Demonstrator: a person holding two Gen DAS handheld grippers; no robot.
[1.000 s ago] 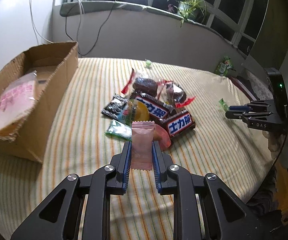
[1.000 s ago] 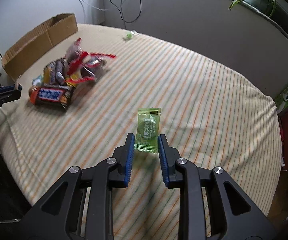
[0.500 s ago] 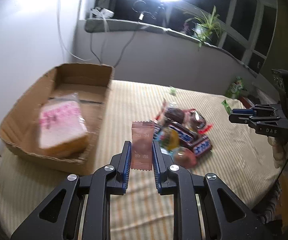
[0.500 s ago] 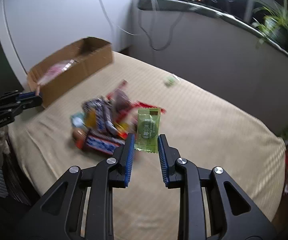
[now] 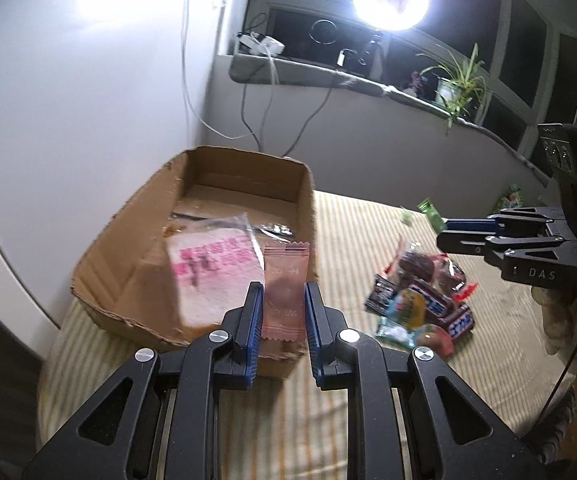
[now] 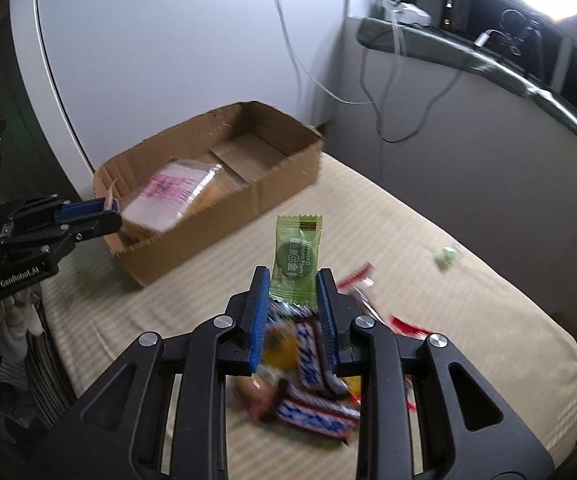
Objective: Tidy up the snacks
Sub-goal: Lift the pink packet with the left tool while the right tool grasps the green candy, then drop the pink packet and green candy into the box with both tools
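Pink sealed candy sachet [image 5: 284, 288]: upright between the blue pads of the left gripper [image 5: 283, 320], pinched at its lower half, held in the air at the near right corner of the box.

Green sealed candy sachet with round label [image 6: 297, 258]: upright, clamped in the closed right gripper [image 6: 294, 312], held above the snack pile, right of the box.

Open brown cardboard box [image 5: 208, 168], flaps torn off, ragged near rim: stands at the left end of the bed against the white wall. Contents: one clear-wrapped slice of bread with pink print [image 5: 212, 268], lying towards the near end; the far half shows bare cardboard floor.

Loose pile of wrapped snacks [image 5: 420, 300]: chocolate bars in brown-and-blue wrappers, red-edged packets, a yellow piece; lies on the striped beige bedspread [image 5: 352, 224] right of the box, apart from it.

Small green sweet [image 6: 446, 256]: alone on the bedspread, far right of the pile.

Open room: a bare strip of bedspread runs between box and pile; wide bare cloth on the far right side. Grey ledge with cables and a potted plant [image 5: 456, 80] beyond the far edge.
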